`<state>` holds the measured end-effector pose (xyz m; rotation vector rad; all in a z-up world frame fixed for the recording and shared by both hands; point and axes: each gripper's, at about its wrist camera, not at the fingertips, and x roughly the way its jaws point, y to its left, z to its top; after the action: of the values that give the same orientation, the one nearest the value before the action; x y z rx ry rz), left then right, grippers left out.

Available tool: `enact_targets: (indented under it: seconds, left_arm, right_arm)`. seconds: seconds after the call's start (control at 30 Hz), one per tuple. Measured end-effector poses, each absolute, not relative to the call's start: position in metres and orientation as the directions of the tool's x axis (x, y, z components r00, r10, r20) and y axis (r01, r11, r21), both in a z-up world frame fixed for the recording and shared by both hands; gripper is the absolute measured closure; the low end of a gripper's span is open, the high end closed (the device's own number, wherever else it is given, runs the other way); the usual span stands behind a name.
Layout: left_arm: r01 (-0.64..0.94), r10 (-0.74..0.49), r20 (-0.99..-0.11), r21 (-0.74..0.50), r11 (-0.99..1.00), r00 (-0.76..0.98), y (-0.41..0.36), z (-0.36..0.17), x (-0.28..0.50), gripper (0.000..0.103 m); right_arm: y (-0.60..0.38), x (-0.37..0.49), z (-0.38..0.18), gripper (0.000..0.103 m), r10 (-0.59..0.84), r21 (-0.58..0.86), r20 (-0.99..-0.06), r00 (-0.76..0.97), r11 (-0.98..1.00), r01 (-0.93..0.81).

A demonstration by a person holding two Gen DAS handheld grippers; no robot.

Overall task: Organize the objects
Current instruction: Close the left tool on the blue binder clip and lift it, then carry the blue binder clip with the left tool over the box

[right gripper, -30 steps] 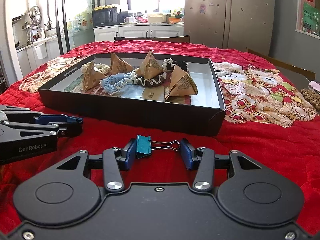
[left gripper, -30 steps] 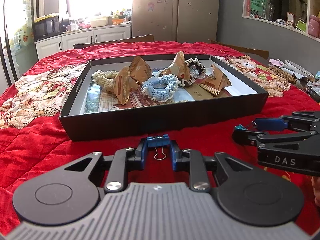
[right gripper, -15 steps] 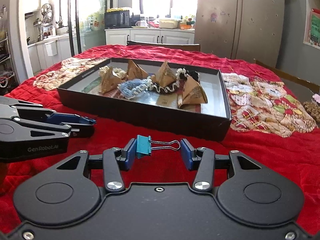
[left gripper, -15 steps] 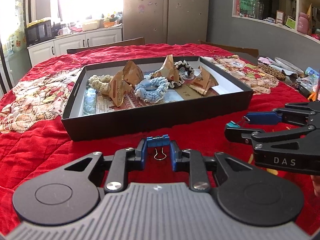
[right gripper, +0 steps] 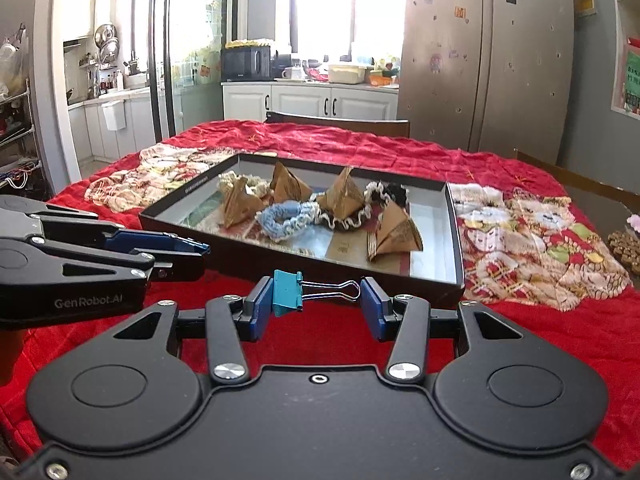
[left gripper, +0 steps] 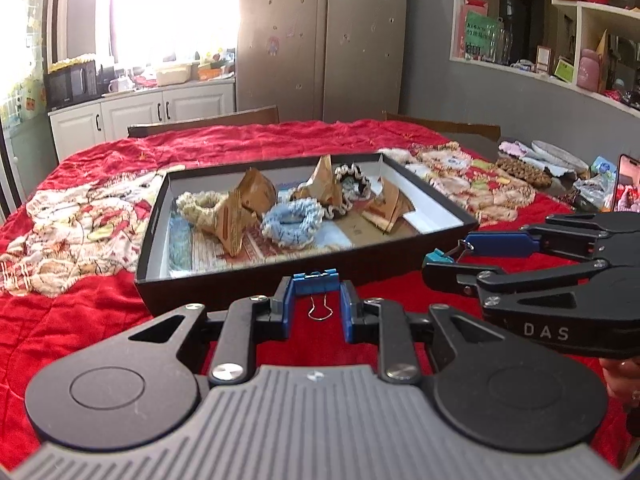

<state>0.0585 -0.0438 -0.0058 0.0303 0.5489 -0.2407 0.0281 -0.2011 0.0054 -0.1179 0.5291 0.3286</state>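
Note:
My left gripper (left gripper: 315, 296) is shut on a blue binder clip (left gripper: 315, 282), held above the red cloth just short of a black tray (left gripper: 248, 284). My right gripper (right gripper: 316, 300) is shut on a teal binder clip (right gripper: 286, 291), its wire handles reaching to the right finger. The clip's teal tip also shows in the left wrist view (left gripper: 436, 258). The tray (right gripper: 332, 268) holds folded paper pyramids (right gripper: 396, 232), a light blue scrunchie (right gripper: 282, 218) and other scrunchies. Each gripper shows in the other's view, left (right gripper: 192, 254) and right (left gripper: 444, 264).
The red quilted cloth (left gripper: 80, 312) covers the table, with patterned patches left and right of the tray. A phone (left gripper: 626, 184) and small clutter lie at the far right. Chair backs (right gripper: 340, 122) stand behind the table.
Both grippers have risen and pulled back from the tray, each still holding its clip. The tray looks smaller and farther.

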Motion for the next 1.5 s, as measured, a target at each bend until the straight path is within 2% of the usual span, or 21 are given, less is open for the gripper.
enact_targets:
  seconds: [0.37,0.87,1.27,1.5]
  left_arm:
    - [0.231,-0.223,-0.466,-0.040,0.972,0.856,-0.038,0.020,0.065,0.076]
    - [0.239,-0.243,-0.440,-0.065,0.969,0.865,-0.032,0.047,0.088,0.076]
    - [0.222,-0.230,-0.447,-0.073,0.972,0.864,-0.027,0.059,0.122,0.076]
    - [0.212,-0.232,-0.485,-0.096,0.972,0.843,-0.024,0.057,0.151,0.076]
  right_arm:
    - [-0.196,0.039,0.030,0.058,0.289,-0.035,-0.466,0.836,0.938,-0.344]
    - [-0.195,0.077,0.068,0.058,0.275,-0.030,-0.415,0.867,0.949,-0.315]
    - [-0.183,0.122,0.074,0.058,0.252,-0.063,-0.445,0.859,0.949,-0.310]
    - [-0.180,0.154,0.070,0.058,0.233,-0.054,-0.470,0.851,0.955,-0.292]
